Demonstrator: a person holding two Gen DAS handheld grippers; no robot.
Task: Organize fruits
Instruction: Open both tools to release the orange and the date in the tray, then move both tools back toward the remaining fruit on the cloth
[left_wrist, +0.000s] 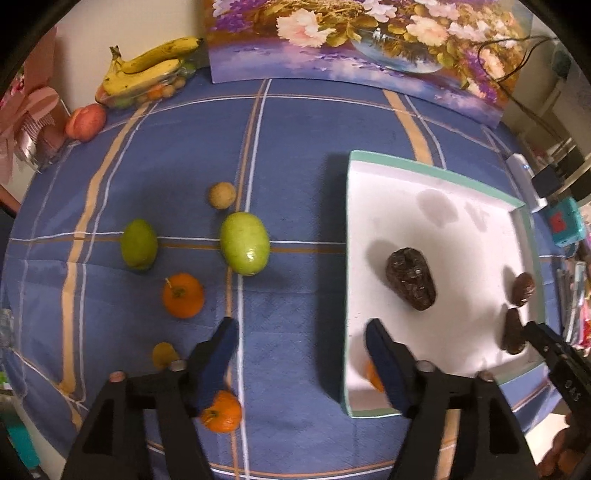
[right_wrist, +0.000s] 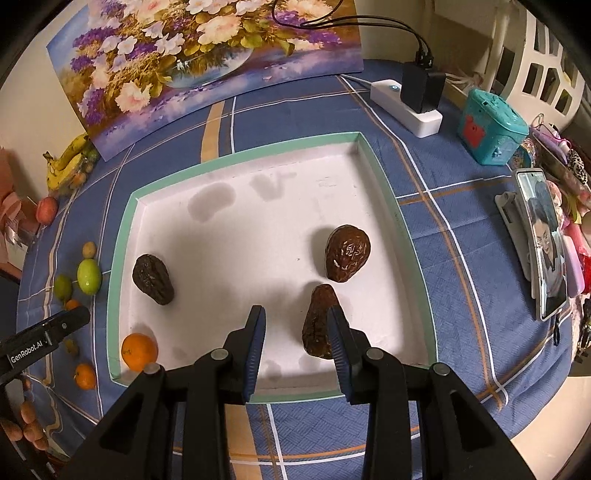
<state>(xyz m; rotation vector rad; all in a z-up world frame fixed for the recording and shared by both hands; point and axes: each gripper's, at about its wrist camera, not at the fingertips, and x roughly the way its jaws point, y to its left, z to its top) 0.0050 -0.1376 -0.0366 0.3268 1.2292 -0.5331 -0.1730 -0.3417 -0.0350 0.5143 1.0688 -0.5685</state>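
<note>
Sorting underway: tray (right_wrist: 125, 229) holds three dates, one orange (right_wrist: 139, 351) at 7 o'clock; left tool (left_wrist: 301, 354) released, right tool (right_wrist: 295, 332) empty, narrow gap; green fruits (left_wrist: 244, 248), oranges (left_wrist: 183, 295) remain on table (left_wrist: 295, 147).

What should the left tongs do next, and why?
Probably swing the left tongs, open and empty, over to the loose orange on the cloth by their left finger and close on it. A boxed orange already sits in the corner of the white box, while this one lies outside it.
</note>
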